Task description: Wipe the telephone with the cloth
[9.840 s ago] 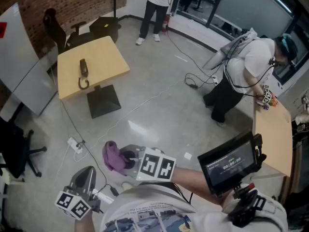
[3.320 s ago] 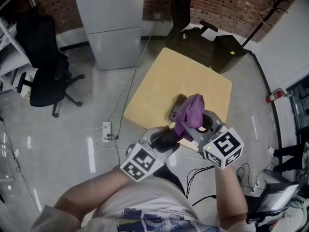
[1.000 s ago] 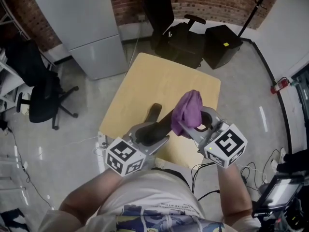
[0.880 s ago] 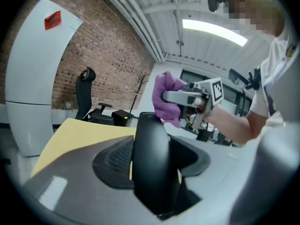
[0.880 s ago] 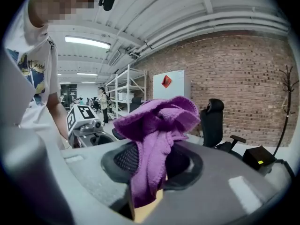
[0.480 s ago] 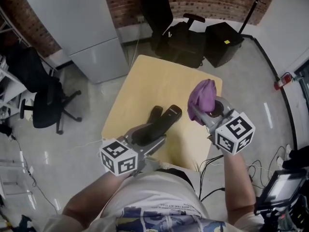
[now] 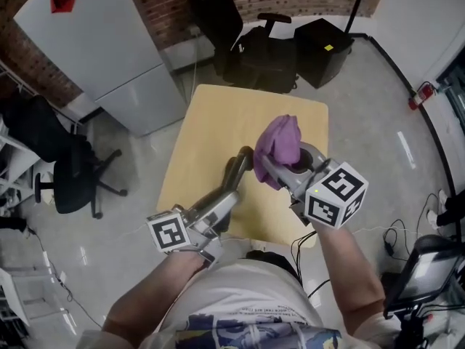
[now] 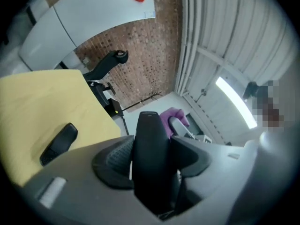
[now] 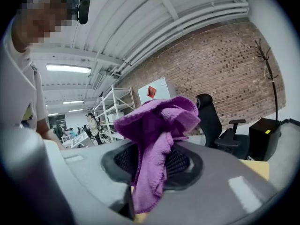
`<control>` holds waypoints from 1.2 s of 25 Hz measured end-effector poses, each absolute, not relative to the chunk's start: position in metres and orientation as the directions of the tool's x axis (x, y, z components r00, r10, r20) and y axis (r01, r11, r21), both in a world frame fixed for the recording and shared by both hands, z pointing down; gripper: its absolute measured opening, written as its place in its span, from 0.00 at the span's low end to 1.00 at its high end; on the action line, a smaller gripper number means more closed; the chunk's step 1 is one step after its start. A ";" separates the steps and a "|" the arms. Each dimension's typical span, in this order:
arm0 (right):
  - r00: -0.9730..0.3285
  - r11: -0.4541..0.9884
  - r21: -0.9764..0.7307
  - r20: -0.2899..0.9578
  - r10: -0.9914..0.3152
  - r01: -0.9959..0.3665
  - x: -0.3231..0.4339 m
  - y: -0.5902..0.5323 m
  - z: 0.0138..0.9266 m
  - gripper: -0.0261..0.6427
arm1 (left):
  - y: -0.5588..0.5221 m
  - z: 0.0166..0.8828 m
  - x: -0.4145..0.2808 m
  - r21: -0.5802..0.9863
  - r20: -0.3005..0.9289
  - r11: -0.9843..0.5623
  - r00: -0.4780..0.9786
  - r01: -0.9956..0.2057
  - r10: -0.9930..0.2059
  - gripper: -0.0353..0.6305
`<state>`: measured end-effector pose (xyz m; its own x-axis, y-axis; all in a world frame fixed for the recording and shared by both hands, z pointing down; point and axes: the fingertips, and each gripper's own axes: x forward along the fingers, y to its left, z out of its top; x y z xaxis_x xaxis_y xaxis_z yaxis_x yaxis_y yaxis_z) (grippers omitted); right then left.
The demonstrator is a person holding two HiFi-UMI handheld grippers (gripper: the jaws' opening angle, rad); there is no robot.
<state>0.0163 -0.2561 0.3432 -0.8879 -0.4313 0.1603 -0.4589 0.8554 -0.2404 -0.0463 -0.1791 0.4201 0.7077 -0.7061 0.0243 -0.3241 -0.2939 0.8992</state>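
Left gripper [image 7: 221,203] jaws clamp the smooth black handset [image 8: 150,158], lower end hidden; right gripper [image 7: 273,167] jaws pinch fuzzy purple cloth [image 9: 157,144].

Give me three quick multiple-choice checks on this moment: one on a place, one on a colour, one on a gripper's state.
1. Where is the loose black phone part?
A. on the yellow table
B. on the floor
C. on the office chair
2. What colour is the cloth?
A. white
B. purple
C. green
3. The left gripper is:
A. open and empty
B. shut on the cloth
C. shut on the black handset

Answers:
1 A: the left gripper view shows it lying on the tabletop.
2 B: the right gripper pinches purple fabric.
3 C: the handset stands clamped between its jaws.
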 end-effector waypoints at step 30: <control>-0.913 0.839 -0.362 0.149 -0.379 -0.407 -0.043 -0.120 0.360 0.21 | -0.139 0.397 -0.080 0.964 -0.178 -0.265 0.708 -0.013 -0.684 0.43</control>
